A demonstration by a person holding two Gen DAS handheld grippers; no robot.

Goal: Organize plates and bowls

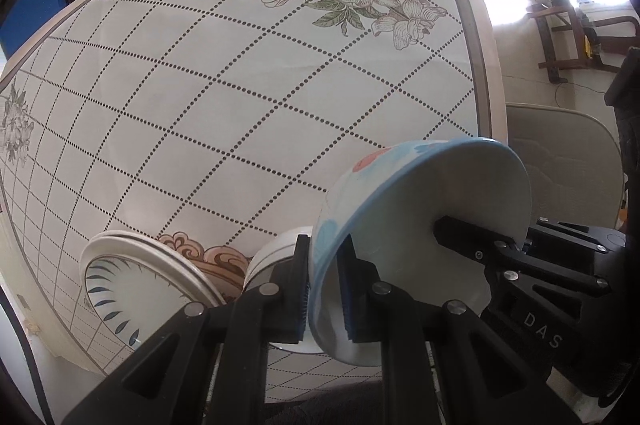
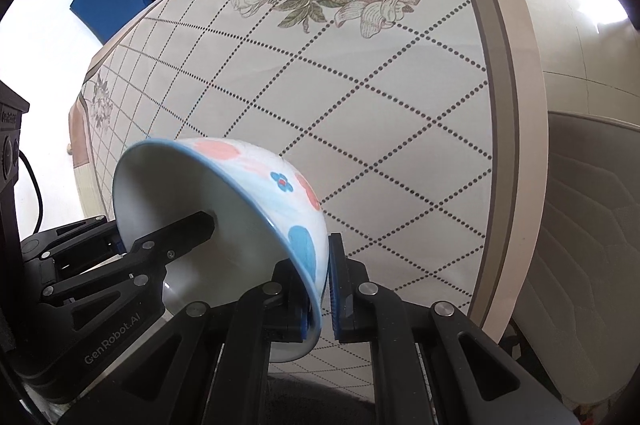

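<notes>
Left wrist view: bowl (image 1: 404,225) held off the table (image 1: 240,97), tipped onto its side. Left gripper (image 1: 323,289) nipped narrow on the bowl's rim, one pad on the painted outer wall, the other pad inside the white hollow. Right gripper (image 1: 516,245) enters from the right edge; one finger reaches into the hollow on the opposite part of the rim.

Right wrist view: same bowl (image 2: 224,209), blue rim, pink and blue blotches on the outside. Right gripper (image 2: 320,285) likewise clamped tight across the rim wall, blue pad against the outside. Left gripper (image 2: 132,241) comes in from the left, one finger lying inside the hollow.

Orientation: bowl's mouth faces sideways toward each camera's near side; its foot points away, toward the far tabletop. Rim plane stands steeply tilted, nearly on edge.

Below left, left wrist view: stacked plates (image 1: 132,285) with blue leaf marks lie on the table, apart from the bowl.
</notes>
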